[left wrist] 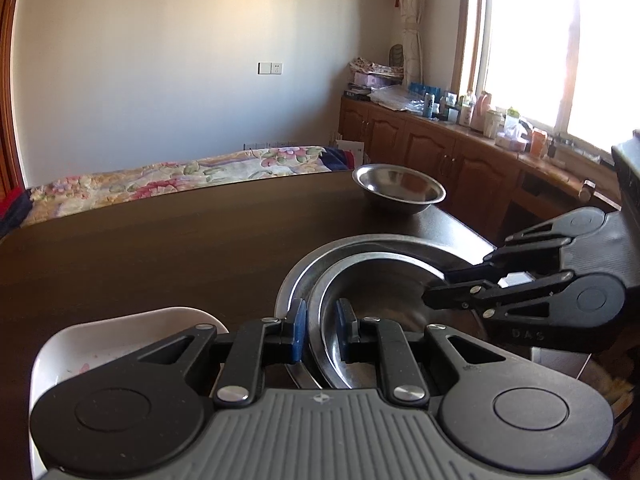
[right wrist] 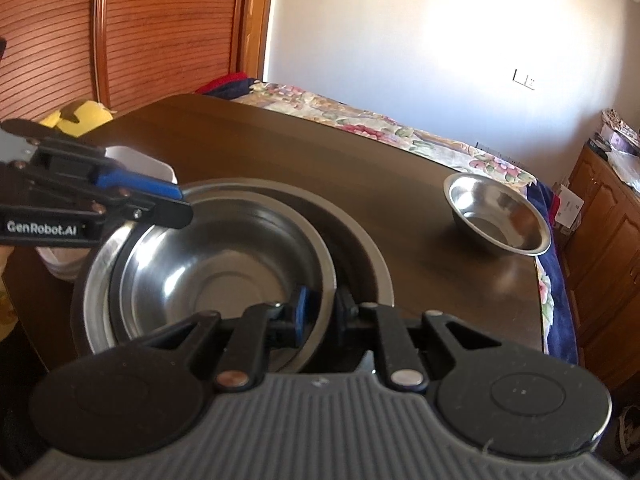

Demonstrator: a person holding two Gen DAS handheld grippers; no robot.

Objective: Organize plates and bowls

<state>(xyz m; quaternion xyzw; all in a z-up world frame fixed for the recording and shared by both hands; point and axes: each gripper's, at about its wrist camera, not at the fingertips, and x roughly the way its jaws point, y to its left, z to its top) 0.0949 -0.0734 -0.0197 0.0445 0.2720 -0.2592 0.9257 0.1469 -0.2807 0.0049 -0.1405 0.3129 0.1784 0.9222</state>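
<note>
On the dark wooden table (right wrist: 280, 148) sit two steel bowls nested one inside the other: a larger outer bowl (right wrist: 360, 248) and a smaller inner bowl (right wrist: 208, 264) resting in it, pushed toward one side so that a crescent of the outer bowl's inside shows. Both are plain polished metal with rolled rims, and the inner one has a flat round bottom that catches soft reflections. The pair stands near the table's front edge.

Each tool grips the inner bowl's rim. The left gripper (left wrist: 322, 330) has its blue-padded fingers on either side of the rim, one pad outside and one inside the bowl; they look pressed onto it, though the near blur makes true contact hard to confirm. The right gripper (right wrist: 320, 314) straddles the rim on the opposite side in the same manner, its pads closed against the thin metal edge. In the left wrist view the right tool reaches in from the right over the bowls, and in the right wrist view the left tool comes in from the left.

A third steel bowl (left wrist: 400, 189) stands alone, upright and empty, well apart near the table's far corner. A white dish (left wrist: 132, 336) with a faint floral print lies just beside the nested bowls, on the left tool's side. Beyond the table lies a bed with a flowered cover (right wrist: 360, 124).
</note>
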